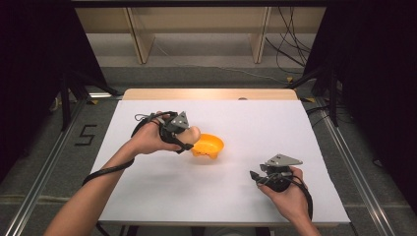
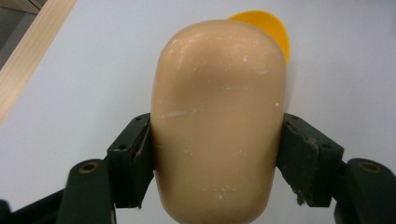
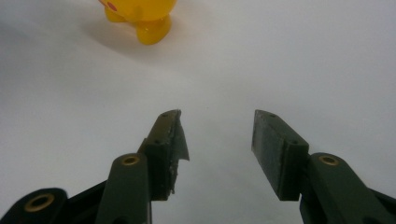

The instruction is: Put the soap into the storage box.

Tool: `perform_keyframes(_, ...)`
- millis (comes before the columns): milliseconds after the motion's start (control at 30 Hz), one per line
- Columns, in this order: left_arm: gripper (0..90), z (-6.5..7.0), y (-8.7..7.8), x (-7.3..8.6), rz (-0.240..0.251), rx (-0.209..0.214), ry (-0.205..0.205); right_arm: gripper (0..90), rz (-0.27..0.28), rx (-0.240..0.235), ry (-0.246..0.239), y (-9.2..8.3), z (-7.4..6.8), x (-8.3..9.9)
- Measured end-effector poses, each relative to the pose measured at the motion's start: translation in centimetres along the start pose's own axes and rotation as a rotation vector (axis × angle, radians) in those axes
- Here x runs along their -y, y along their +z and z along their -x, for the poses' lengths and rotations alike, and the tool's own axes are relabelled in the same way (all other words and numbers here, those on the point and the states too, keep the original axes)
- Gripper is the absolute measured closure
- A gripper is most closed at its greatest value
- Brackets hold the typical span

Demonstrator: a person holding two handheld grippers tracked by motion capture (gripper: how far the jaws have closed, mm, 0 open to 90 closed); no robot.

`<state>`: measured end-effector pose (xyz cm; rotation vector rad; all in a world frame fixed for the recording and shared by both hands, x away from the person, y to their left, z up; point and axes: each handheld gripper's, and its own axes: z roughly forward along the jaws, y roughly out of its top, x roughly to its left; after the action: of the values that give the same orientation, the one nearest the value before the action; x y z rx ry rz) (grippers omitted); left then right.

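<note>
Both fingers [image 2: 133,161] of the left gripper [image 1: 189,140] were clamped against the sides of a beige rounded object [image 2: 217,121], which was held at the centre of the left gripper view and, in the high view, left of centre, just above the rim of the orange bowl [image 1: 209,146]. That bowl was seen standing on small feet on the white table [image 1: 255,128]. At the lower right of the high view, the right gripper [image 1: 256,177] was held with its jaws spread apart, nothing between them, well apart from the bowl.
</note>
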<state>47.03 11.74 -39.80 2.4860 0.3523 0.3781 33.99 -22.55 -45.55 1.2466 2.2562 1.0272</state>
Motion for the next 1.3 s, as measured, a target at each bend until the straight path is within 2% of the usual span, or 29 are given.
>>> perform_keyframes(100,32.5,0.0,0.1,-0.2,0.003,0.006,-0.005,52.6,0.003,-0.002,-0.006,0.0,0.0,0.0)
perform_keyframes(200,32.5,-0.1,0.2,-0.4,0.002,0.006,-0.002,52.5,-0.006,-0.014,0.015,0.1,-0.1,0.0)
perform_keyframes(333,32.5,-0.2,0.3,-0.6,0.002,0.008,-0.003,52.5,-0.001,-0.003,0.009,0.0,-0.1,0.0)
perform_keyframes(367,32.5,-0.2,0.3,-0.7,0.005,0.007,-0.005,52.5,-0.008,-0.015,0.02,0.1,-0.1,0.0)
perform_keyframes(567,32.5,-0.4,0.6,-0.8,0.007,0.012,-0.001,52.5,-0.002,-0.003,0.007,0.1,-0.1,0.0)
perform_keyframes(633,32.5,-0.3,0.8,-0.8,0.008,0.012,-0.012,52.4,-0.002,-0.003,0.007,0.0,-0.1,0.0)
perform_keyframes(667,32.5,-0.4,0.8,-0.9,0.005,0.016,0.0,52.5,-0.005,-0.013,0.014,0.1,-0.1,0.0)
perform_keyframes(767,32.5,-0.5,0.9,-0.9,-0.001,0.021,-0.001,52.4,-0.001,0.001,0.003,0.0,0.0,0.0)
perform_keyframes(800,32.4,-0.5,1.0,-1.0,0.006,0.023,-0.003,52.4,-0.007,-0.016,0.02,0.1,-0.1,0.0)
perform_keyframes(867,32.5,-0.5,1.0,-1.0,0.012,0.023,-0.006,52.4,-0.006,-0.013,0.015,0.1,-0.1,0.0)
perform_keyframes(967,32.5,-0.6,1.0,-1.2,0.012,0.023,0.012,52.4,0.003,-0.001,-0.003,0.1,0.0,0.0)
perform_keyframes(1033,32.5,-0.6,1.2,-1.3,0.02,0.028,0.0,52.4,0.001,0.0,-0.004,0.1,0.0,0.0)
perform_keyframes(1200,32.5,-0.8,1.4,-1.7,0.01,0.037,0.022,52.3,0.002,-0.007,-0.001,0.2,0.0,0.0)
perform_keyframes(1233,32.4,-0.7,1.5,-1.8,0.017,0.041,0.008,52.3,0.002,-0.007,-0.001,0.2,0.0,0.0)
perform_keyframes(1300,32.4,-0.7,1.6,-1.9,0.008,0.039,0.028,52.3,0.002,-0.008,-0.001,0.2,0.0,0.0)
